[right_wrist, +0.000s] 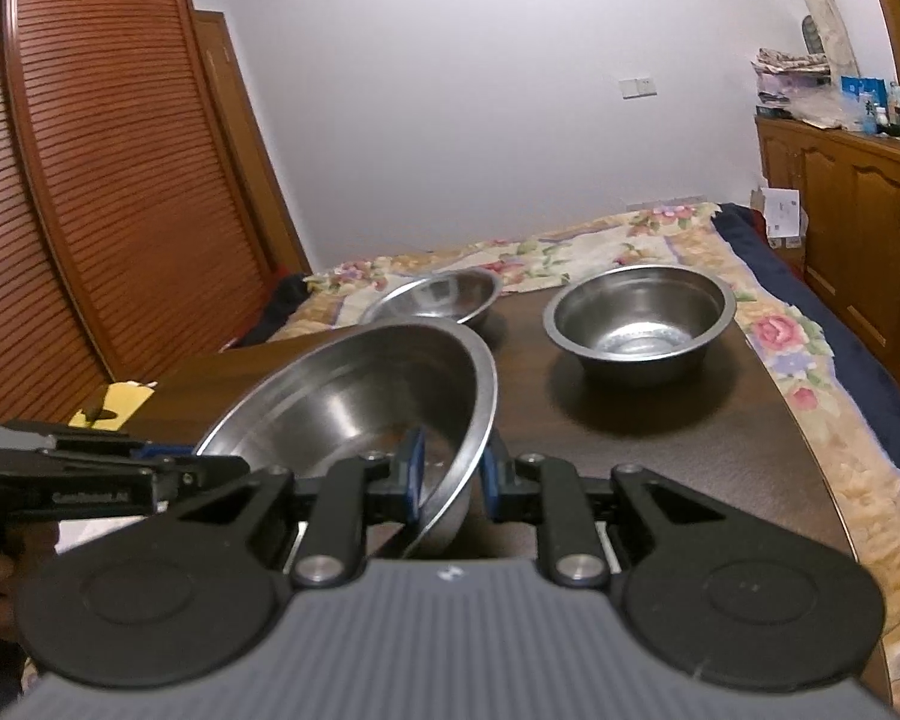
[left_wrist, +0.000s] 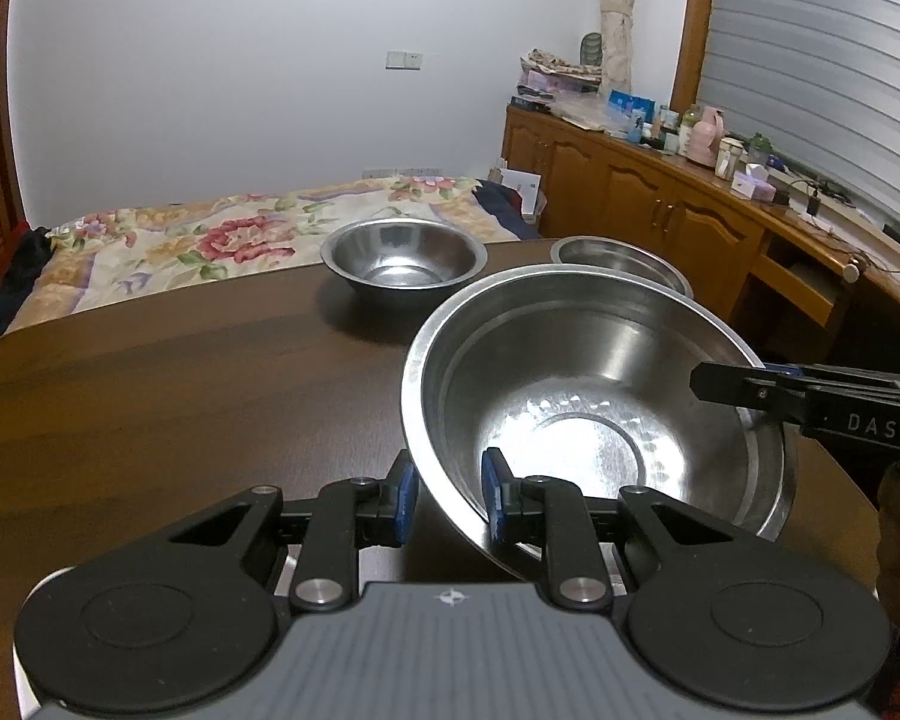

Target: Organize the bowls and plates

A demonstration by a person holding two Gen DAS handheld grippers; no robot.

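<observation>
A large steel bowl (left_wrist: 594, 396) is held tilted above the dark wooden table (left_wrist: 180, 396). My left gripper (left_wrist: 448, 495) straddles its near rim, one blue pad outside and one inside. My right gripper (right_wrist: 453, 474) clamps the opposite rim of the same bowl (right_wrist: 354, 396); it shows as a black arm in the left wrist view (left_wrist: 810, 402). A medium steel bowl (left_wrist: 403, 261) stands at the table's far side, also seen in the right wrist view (right_wrist: 444, 297). A deeper steel bowl (right_wrist: 639, 315) stands at the far right, partly hidden behind the large bowl in the left wrist view (left_wrist: 621, 258).
A bed with a floral quilt (left_wrist: 210, 240) lies beyond the table's far edge. Wooden cabinets (left_wrist: 660, 210) with bottles and clutter run along the right wall. A louvred wardrobe (right_wrist: 90, 180) stands at the left. A yellow item (right_wrist: 114, 405) lies at the table's left edge.
</observation>
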